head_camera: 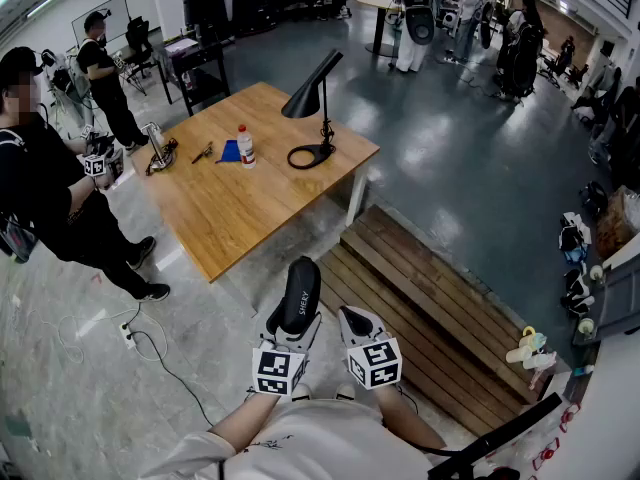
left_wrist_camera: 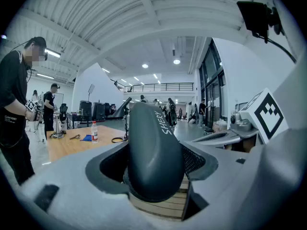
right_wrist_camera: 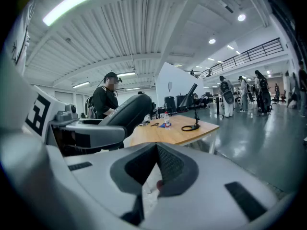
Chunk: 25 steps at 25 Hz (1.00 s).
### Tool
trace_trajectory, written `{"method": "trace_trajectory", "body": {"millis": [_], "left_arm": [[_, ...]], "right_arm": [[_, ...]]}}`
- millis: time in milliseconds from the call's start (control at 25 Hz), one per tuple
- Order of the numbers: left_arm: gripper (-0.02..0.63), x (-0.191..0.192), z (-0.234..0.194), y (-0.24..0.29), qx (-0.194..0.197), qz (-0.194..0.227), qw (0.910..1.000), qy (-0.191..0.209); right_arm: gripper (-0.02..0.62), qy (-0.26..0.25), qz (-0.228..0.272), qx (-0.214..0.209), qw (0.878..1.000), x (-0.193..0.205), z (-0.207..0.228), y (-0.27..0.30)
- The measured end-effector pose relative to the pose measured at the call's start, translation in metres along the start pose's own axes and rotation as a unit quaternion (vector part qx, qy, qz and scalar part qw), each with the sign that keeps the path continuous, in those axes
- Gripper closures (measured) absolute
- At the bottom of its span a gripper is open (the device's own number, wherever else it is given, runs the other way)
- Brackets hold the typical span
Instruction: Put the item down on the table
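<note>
A dark grey, oblong, rounded item (head_camera: 300, 298) with white lettering stands up between the jaws of my left gripper (head_camera: 291, 330), which is shut on it. In the left gripper view the item (left_wrist_camera: 153, 147) fills the middle, clamped at its lower part by the left gripper (left_wrist_camera: 156, 178). My right gripper (head_camera: 352, 320) hangs just to its right, shut, with nothing in it. In the right gripper view the right gripper (right_wrist_camera: 156, 174) has its pads together, and the item (right_wrist_camera: 125, 113) shows at the left. The wooden table (head_camera: 230, 213) lies ahead, some way off.
On the table stand a black desk lamp (head_camera: 316, 98), a plastic bottle (head_camera: 244, 146), a blue object (head_camera: 230, 151) and small tools. A person (head_camera: 50, 203) stands at the table's left side. A slatted wooden platform (head_camera: 440, 303) lies to the right. A cable and power strip (head_camera: 128, 336) lie on the floor.
</note>
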<state>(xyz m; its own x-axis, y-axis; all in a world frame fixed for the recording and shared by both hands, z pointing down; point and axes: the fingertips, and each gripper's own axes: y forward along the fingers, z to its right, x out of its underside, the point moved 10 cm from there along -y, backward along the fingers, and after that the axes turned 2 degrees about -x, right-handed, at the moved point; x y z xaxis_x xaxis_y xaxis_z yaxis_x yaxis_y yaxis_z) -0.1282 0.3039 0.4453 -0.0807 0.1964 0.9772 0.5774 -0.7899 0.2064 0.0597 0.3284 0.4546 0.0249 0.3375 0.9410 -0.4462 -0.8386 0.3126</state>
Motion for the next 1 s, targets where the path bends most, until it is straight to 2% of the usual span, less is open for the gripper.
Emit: {"method": "trace_trajectory", "body": {"millis": [320,480,720,1000], "left_arm": [[0.276,-0.003,-0.049,0.011,0.006,0.011,0.9999,0.011],[0.276,-0.005,-0.068,0.032,0.007,0.002,1.0,0.006],[0.276,-0.008,-0.093,0.091,-0.004,-0.009,1.0,-0.001],[0.276,-0.031,-0.121,0.192,-0.039,-0.002,0.9992,-0.005]], "right_arm": [[0.594,-0.003,0.011,0.021,1.0,-0.015,-0.01,0.032],[0.594,-0.001,0.009,0.028,1.0,-0.027,0.004,0.053],[0.594,-0.008,0.017,0.02,1.0,-0.048,0.05,0.11],[0.594,-0.035,0.032,0.002,0.999,-0.085,0.134,0.195]]}}
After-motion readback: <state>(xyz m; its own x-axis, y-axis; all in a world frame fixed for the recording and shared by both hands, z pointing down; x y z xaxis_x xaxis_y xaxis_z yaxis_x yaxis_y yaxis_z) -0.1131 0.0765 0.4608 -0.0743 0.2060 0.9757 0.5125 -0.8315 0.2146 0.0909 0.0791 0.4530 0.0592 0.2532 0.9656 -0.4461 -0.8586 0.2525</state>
